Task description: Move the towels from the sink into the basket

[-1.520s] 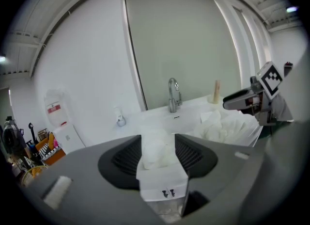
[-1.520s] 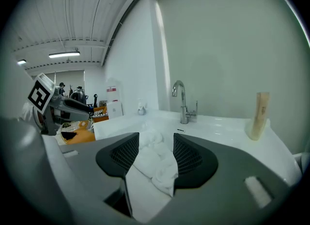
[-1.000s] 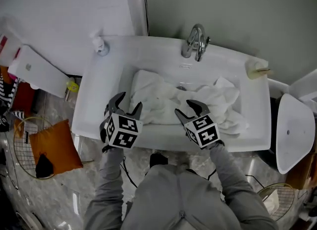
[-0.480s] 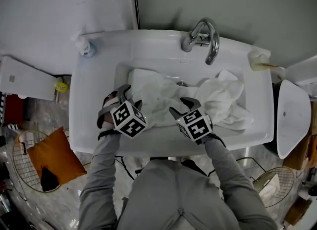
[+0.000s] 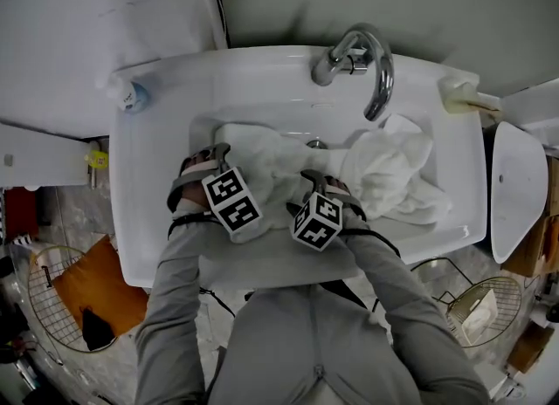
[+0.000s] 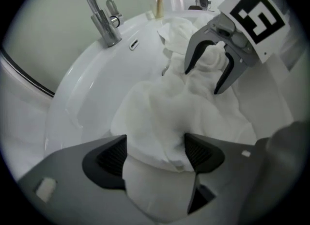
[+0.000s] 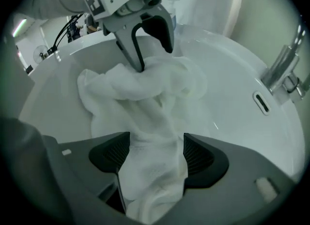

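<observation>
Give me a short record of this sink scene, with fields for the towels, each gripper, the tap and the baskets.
towels: white, heaped in the sink
left gripper: down in the heap, jaws opening, towel between them
right gripper: down in the heap, jaws opening, towel between them
tap: chrome, behind the basin
left wire basket: on the floor, orange cushion in it
right wire basket: on the floor
</observation>
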Action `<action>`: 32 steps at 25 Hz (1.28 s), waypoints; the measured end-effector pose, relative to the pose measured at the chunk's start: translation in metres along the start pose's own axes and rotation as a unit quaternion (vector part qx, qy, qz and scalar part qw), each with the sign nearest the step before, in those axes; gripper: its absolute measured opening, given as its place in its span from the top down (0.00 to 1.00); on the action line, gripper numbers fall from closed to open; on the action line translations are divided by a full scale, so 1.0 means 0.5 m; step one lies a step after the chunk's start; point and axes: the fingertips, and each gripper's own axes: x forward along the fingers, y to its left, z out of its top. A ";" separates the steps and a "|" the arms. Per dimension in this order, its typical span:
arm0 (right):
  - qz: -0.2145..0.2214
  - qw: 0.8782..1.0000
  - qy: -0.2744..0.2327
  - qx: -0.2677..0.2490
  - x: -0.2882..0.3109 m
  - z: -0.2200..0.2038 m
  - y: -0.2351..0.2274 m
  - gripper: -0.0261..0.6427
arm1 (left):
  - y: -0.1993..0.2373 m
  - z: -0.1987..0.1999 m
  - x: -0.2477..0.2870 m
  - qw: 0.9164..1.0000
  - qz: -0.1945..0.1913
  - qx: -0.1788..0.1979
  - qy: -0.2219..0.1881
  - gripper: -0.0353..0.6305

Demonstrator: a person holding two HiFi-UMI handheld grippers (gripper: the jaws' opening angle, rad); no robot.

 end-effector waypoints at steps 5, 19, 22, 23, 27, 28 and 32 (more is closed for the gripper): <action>0.027 0.999 0.018 -0.024 0.032 0.002 -0.013 0.43 | 0.000 0.000 0.024 0.999 -0.025 0.025 0.013 0.32; 0.136 0.989 0.059 -0.010 0.068 -0.017 -0.004 0.37 | -0.012 0.004 0.069 0.995 -0.084 0.053 0.030 0.32; 0.132 0.989 0.062 -0.008 0.069 -0.017 -0.006 0.38 | -0.015 0.006 0.073 0.993 -0.095 0.057 0.037 0.33; 0.131 0.989 0.065 -0.009 0.069 -0.017 -0.006 0.38 | -0.016 0.006 0.074 0.993 -0.098 0.057 0.039 0.34; 0.133 0.988 0.071 -0.014 0.066 -0.016 -0.001 0.42 | -0.023 0.006 0.073 0.992 -0.100 0.059 0.044 0.40; 0.134 0.988 0.071 -0.016 0.065 -0.015 0.002 0.45 | -0.024 0.006 0.072 0.992 -0.099 0.060 0.044 0.41; 0.139 0.987 0.072 -0.031 0.058 -0.014 0.018 0.61 | -0.025 0.003 0.068 0.992 -0.086 0.073 0.054 0.50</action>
